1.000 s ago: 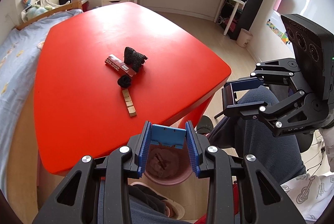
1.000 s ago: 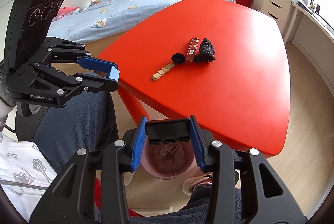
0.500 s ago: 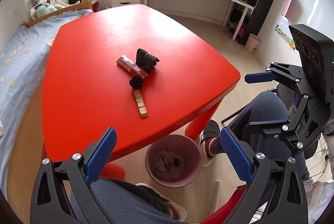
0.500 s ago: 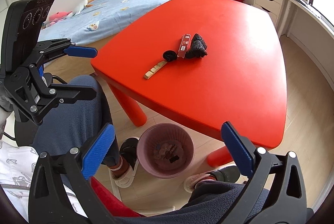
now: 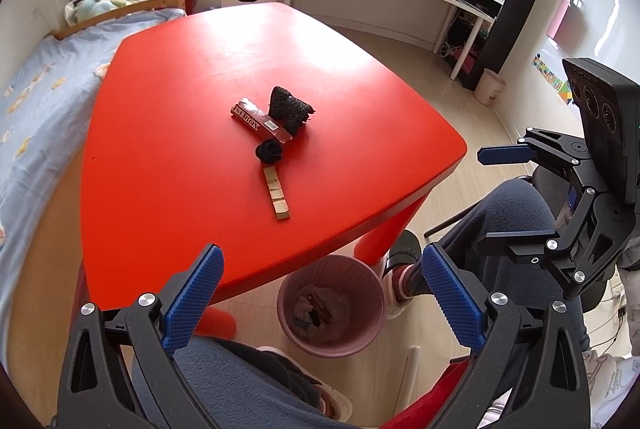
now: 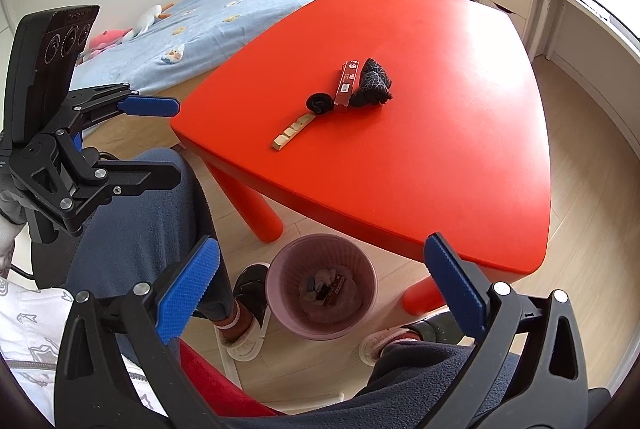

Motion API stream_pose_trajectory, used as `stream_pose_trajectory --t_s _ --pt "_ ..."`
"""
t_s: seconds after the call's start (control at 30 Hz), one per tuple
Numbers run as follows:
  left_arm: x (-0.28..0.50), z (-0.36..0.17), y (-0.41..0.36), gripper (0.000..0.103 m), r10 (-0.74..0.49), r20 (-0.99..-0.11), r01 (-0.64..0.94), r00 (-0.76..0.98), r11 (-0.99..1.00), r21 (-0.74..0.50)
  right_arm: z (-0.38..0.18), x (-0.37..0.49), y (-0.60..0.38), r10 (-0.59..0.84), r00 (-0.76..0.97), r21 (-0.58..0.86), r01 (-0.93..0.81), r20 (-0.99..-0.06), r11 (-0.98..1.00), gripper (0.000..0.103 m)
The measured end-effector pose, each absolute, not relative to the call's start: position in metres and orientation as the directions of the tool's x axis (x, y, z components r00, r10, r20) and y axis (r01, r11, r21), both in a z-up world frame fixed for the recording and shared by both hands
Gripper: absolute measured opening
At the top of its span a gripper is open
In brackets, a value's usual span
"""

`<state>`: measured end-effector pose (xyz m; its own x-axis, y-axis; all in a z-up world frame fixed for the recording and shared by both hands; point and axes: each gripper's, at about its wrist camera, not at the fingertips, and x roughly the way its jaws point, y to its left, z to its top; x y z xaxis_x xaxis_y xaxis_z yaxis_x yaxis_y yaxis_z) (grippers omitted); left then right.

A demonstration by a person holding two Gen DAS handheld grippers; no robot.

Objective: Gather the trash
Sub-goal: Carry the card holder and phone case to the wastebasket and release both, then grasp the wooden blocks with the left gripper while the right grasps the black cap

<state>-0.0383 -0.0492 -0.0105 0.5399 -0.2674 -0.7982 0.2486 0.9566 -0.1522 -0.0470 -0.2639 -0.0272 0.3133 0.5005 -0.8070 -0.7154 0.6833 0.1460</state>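
Both my jaws stand wide apart and hold nothing: the left gripper (image 5: 320,293) and the right gripper (image 6: 320,285) hang over my knees, above the pink bin (image 5: 372,293) that stands on the floor under the near corner of the red surface (image 5: 168,133).

The trash waits in one cluster on the surface, well beyond the bin. The red box (image 5: 260,125) lies flat, and the black crumpled wad (image 5: 289,107) touches its far side. The small black ring (image 5: 269,152) sits at the near end of the box, and the wooden strip (image 5: 277,197) begins just beside the ring.

I think the risks are these. The pieces lie so close that jaws closing on the box may push the wad or roll the ring away. The strip is thin and flat, so my pads may slide over it, or scrape the surface, if I come too steep.

The long axis of the strip runs from the ring toward the near edge above the bin. The long axis of the box runs diagonally, from far-left to the ring.
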Motion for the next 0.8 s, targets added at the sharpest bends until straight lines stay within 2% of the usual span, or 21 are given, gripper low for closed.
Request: stream_pose_trajectory --t_s 0.8 --pt "0.014 -0.005 -0.039 0.095 -0.228 -0.800 0.195 0.555 0.970 -0.142 -0.002 0.051 -0.228 0.489 0.375 0.158 -0.645 -0.787 0.748 0.100"
